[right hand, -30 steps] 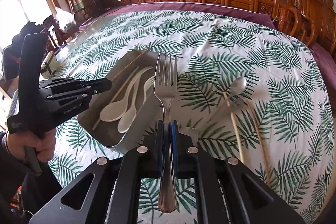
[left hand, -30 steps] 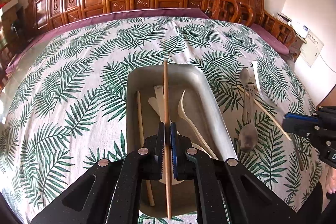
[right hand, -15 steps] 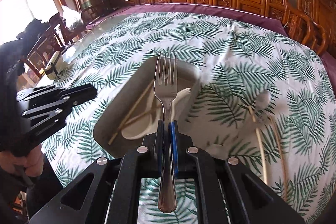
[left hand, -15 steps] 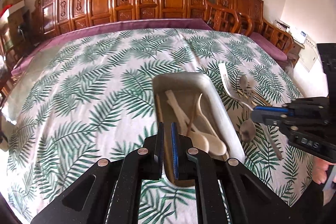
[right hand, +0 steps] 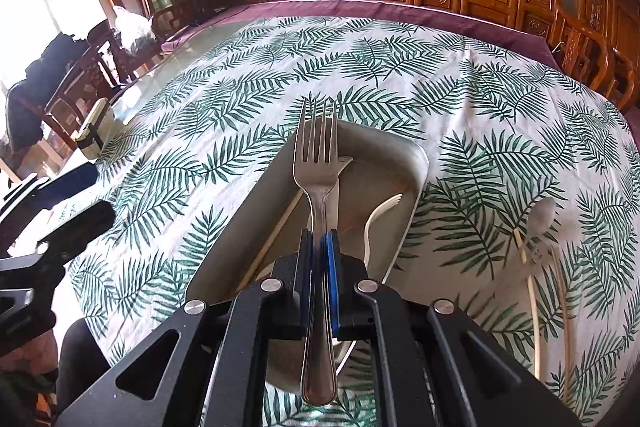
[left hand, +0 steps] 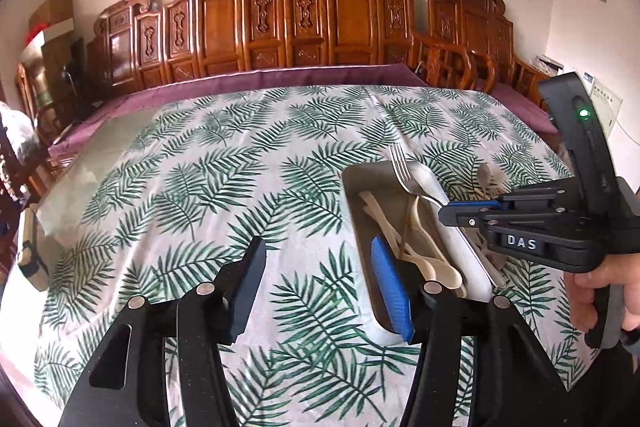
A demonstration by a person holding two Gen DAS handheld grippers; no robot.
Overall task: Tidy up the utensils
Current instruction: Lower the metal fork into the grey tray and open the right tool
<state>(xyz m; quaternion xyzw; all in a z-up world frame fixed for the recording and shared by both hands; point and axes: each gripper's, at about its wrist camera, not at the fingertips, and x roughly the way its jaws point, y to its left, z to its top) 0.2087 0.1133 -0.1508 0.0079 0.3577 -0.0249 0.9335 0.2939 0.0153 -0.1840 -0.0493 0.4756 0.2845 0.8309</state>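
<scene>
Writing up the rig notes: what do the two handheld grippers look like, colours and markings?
Both are black plastic with triangular cut-outs and silver round pivot pins. The left gripper has flat fingers lined with blue ribbed pads. The right gripper has the same blue-lined fingers; from the side its body carries white "DAS" lettering, a curved black handle and a lit green LED.

My left hand-held gripper (left hand: 316, 287) is black, with round silver screws and a blue pad on one finger (left hand: 390, 291). My right hand-held gripper (right hand: 319, 267) is black too, with silver screws and blue pads. Its side has white letters, "DAS", and a little green light glows above.
</scene>
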